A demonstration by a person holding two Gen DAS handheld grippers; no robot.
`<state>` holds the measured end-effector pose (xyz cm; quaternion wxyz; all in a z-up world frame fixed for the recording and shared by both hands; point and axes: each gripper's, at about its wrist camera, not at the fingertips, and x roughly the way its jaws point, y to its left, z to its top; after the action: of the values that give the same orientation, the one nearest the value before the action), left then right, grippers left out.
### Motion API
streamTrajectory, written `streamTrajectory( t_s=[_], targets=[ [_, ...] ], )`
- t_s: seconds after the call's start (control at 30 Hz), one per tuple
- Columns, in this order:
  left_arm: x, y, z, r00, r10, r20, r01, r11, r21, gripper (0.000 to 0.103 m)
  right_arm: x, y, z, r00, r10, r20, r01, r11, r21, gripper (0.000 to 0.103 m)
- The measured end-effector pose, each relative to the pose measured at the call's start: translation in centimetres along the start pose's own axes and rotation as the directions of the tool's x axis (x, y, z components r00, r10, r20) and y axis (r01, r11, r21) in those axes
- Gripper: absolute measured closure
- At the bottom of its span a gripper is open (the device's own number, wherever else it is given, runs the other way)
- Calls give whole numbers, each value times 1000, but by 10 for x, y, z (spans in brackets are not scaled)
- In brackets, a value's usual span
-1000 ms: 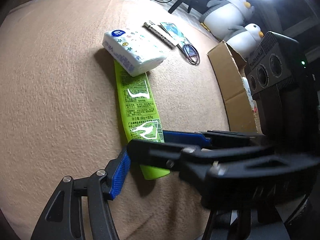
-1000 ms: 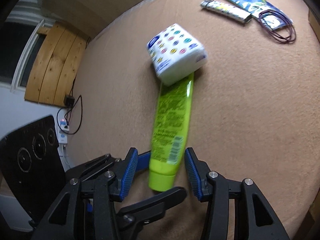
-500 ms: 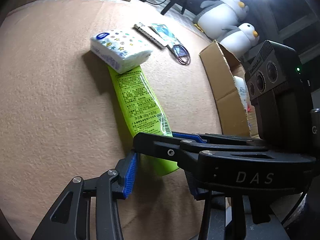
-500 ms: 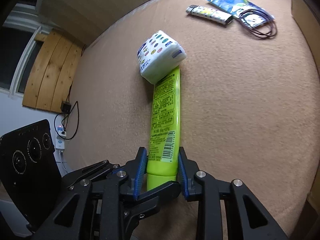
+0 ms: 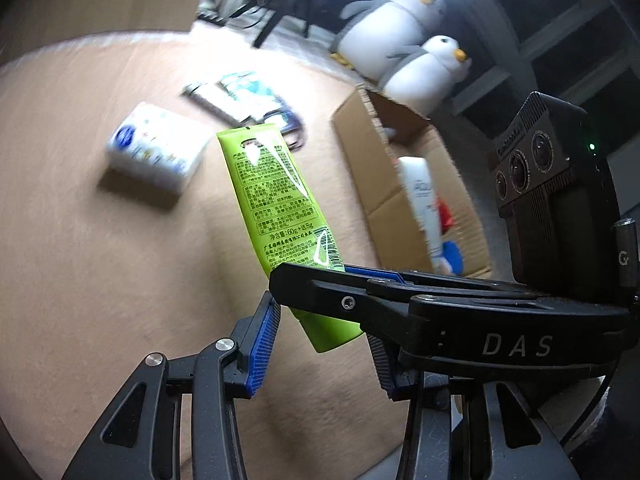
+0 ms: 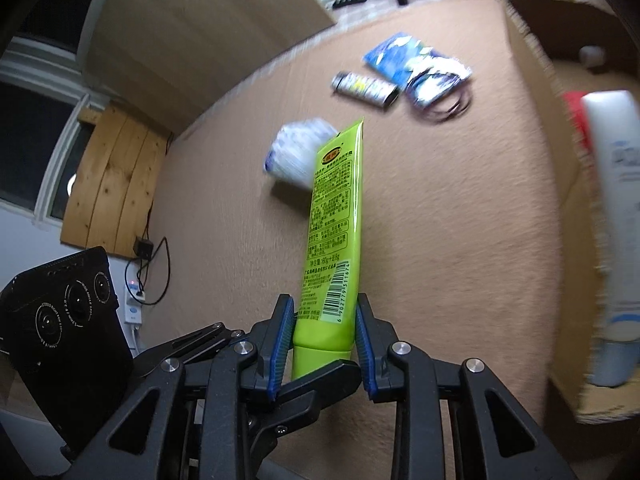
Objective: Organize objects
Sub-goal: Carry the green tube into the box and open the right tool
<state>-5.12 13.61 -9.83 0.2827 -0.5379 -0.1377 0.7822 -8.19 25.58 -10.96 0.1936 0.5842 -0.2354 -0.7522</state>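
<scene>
Now that the right gripper (image 6: 325, 334) has pinched the cap end of the green tube (image 6: 334, 236) between its blue pads (image 6: 280, 344), the tube is off the tan table (image 6: 460, 208), where half a second ago it lay flat with its far end tucked under the tissue pack (image 6: 298, 152). That end has slid free, so the pack sits alone and blurred just past it at eleven o'clock in the right wrist view. The pick appears done; what remains, judging by the setting, is carrying the tube to the cardboard box (image 6: 532, 64) at two o'clock, which already holds a white bottle (image 6: 616, 208).

The left gripper (image 5: 320, 344) sits just behind the tube with its fingers spread and nothing between them that they press; the right gripper's black body crosses in front of it.

The tube's long axis runs straight away from the right gripper, cap toward the camera, flat crimped seam pointing toward twelve o'clock and tilted slightly upward. Farther off, near one o'clock, lie a small striped stick (image 6: 364, 87), a blue packet (image 6: 404, 60) and a loop of dark cord (image 6: 448, 106).
</scene>
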Motion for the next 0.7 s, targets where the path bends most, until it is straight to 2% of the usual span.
streamTrajectory(
  t_s=[0.3,0.7],
  targets=[
    [17,-63,32,999,-41,11,40,993,108,57,-61,-24,10,992,-28,121,24,999,29,76],
    [74,-146,62,995,-95,-24,98,972,211,57,-123,-87,15,969,-112,219,88,989,115,76]
  ],
)
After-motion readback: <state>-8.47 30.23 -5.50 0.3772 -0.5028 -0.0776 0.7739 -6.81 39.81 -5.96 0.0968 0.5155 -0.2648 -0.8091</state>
